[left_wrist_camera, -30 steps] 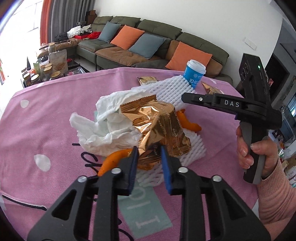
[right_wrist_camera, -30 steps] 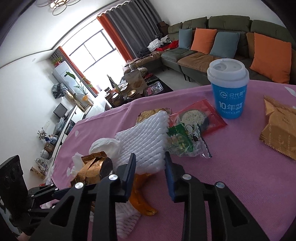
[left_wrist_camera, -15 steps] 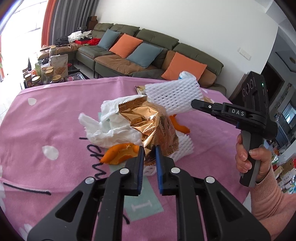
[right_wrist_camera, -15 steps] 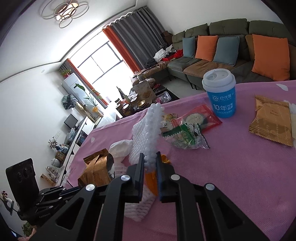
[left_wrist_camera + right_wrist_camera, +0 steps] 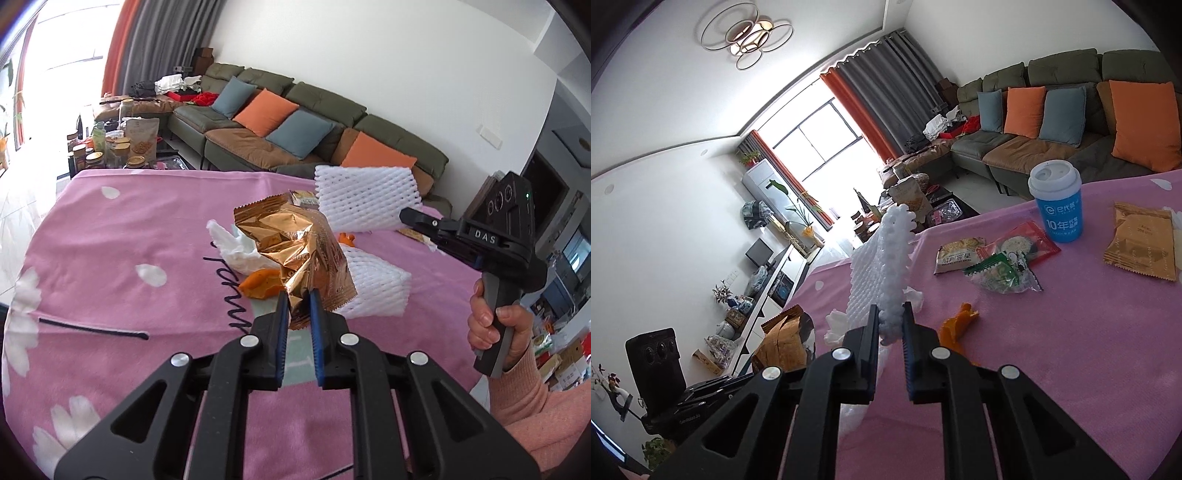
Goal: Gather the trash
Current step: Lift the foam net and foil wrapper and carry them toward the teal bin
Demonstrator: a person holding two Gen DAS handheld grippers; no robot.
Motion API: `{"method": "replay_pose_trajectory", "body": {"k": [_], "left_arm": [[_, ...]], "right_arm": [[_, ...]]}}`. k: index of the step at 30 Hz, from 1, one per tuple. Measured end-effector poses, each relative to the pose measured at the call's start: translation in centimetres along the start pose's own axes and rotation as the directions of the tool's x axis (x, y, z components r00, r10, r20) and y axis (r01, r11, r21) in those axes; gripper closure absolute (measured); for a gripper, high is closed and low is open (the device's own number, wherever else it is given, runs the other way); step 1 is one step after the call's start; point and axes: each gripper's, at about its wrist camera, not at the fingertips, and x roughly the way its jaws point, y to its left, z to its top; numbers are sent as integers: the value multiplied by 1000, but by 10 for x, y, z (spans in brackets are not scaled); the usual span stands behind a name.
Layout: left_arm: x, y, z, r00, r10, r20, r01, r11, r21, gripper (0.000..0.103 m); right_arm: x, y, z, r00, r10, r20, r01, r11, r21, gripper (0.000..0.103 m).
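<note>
My left gripper (image 5: 298, 295) is shut on a crumpled gold foil wrapper (image 5: 299, 251) and holds it above the pink tablecloth (image 5: 110, 258). My right gripper (image 5: 889, 312) is shut on a white foam fruit net (image 5: 882, 273), lifted off the table; the net also shows in the left wrist view (image 5: 365, 199). Under them lie a second foam net (image 5: 373, 284), white tissue (image 5: 236, 247) and orange peel (image 5: 258, 282). The gold wrapper also shows in the right wrist view (image 5: 783, 343).
Farther along the table are a blue paper cup (image 5: 1058, 203), a red snack packet (image 5: 1019, 243), a green packet (image 5: 1001, 271), a beige packet (image 5: 956, 253), a gold packet (image 5: 1141, 240) and more orange peel (image 5: 958, 323). A sofa (image 5: 295, 122) stands behind the table.
Both grippers closed, the left on the gold wrapper and the right on the foam net, and both lifted their pieces off the pile.
</note>
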Motion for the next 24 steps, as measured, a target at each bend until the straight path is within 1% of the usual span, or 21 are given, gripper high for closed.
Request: {"method": "replay_pose_trajectory", "body": {"k": [3, 6, 11, 13, 18, 24], "left_arm": [[-4, 6, -1, 999, 35, 7, -35, 999, -10, 91], [-8, 13, -3, 999, 39, 10, -39, 999, -28, 91], [-16, 19, -9, 998, 66, 14, -65, 997, -38, 91], [-20, 20, -12, 997, 73, 18, -72, 996, -47, 91], [-33, 25, -19, 992, 121, 26, -119, 991, -65, 91], [-51, 33, -29, 984, 176, 31, -172, 980, -95, 92]], "right_arm": [[2, 6, -4, 1000, 23, -17, -23, 1000, -10, 93], [6, 12, -12, 999, 18, -43, -19, 999, -27, 93], [16, 12, -22, 996, 29, -87, -30, 999, -11, 93], [18, 16, -25, 995, 43, -92, -45, 999, -11, 93], [26, 31, -27, 990, 93, -103, -96, 995, -28, 93], [40, 50, -33, 980, 152, -132, -159, 987, -40, 93]]}}
